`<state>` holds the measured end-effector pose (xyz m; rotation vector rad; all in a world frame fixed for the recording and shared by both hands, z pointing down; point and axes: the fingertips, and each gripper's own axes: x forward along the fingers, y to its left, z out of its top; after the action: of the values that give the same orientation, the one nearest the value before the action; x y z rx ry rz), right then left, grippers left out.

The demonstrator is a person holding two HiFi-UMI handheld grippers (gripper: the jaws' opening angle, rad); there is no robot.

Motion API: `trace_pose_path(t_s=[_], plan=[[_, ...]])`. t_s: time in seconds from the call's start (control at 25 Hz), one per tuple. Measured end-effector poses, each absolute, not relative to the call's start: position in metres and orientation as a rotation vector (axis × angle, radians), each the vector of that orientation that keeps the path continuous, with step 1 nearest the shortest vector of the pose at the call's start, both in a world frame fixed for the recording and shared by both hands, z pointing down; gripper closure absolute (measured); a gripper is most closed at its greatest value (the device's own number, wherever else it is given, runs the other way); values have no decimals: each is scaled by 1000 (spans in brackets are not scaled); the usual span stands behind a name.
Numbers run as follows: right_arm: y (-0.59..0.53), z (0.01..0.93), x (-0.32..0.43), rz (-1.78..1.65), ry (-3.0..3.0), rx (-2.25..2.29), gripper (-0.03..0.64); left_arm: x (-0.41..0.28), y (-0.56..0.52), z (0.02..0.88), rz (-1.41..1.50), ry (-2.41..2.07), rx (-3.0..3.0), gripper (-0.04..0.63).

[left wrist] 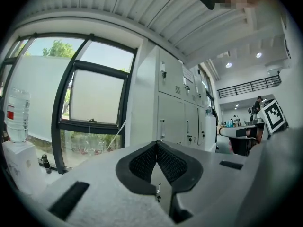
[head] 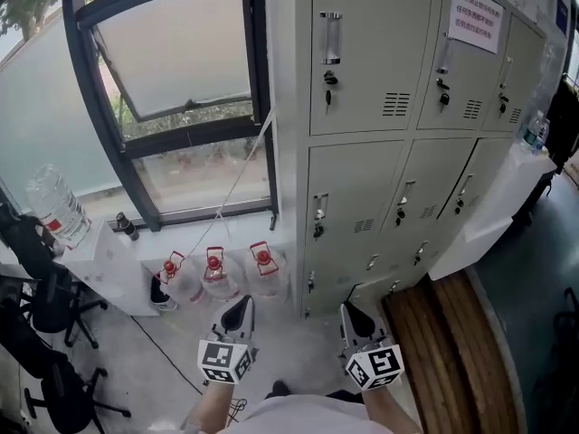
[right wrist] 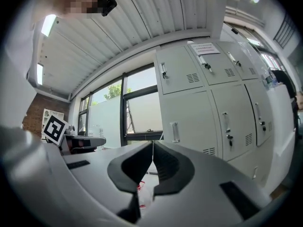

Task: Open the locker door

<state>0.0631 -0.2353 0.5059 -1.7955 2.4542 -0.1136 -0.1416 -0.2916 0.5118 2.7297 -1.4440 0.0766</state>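
Note:
A bank of grey lockers (head: 366, 52) fills the upper right of the head view, every door closed. Each door carries a vertical handle (head: 331, 37) with a lock under it. Both grippers sit low in the head view, some way short of the lockers and touching nothing. My left gripper (head: 239, 309) is shut and empty, and so is my right gripper (head: 351, 316). The left gripper view has the shut left gripper (left wrist: 156, 144) facing the lockers' side (left wrist: 170, 112) and the window. In the right gripper view, the shut right gripper (right wrist: 152, 143) faces a middle-row door with its handle (right wrist: 175, 131).
Three water jugs with red caps (head: 214, 274) stand on the floor under the window (head: 181, 89), left of the lockers. A large water bottle (head: 56, 206) sits on a white cabinet at left, with black chairs (head: 45, 306) below. A wooden platform (head: 452, 351) and a white counter (head: 507, 197) lie right.

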Motion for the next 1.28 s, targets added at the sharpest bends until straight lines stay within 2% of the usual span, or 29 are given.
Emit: trace_pose_path(t_s=[0.6,0.88,1.28], plan=[[-308,479,84,-71,2501,-1761,604,-115,-346,508,51,-1461,2706,588],[-335,431,92,43,2582,-1632,603,-100,-349,510,74,-1445,2709,588],[-375,335,78,229,2618,-1509,603,-122,-352,521,91,-1456,2668,588]])
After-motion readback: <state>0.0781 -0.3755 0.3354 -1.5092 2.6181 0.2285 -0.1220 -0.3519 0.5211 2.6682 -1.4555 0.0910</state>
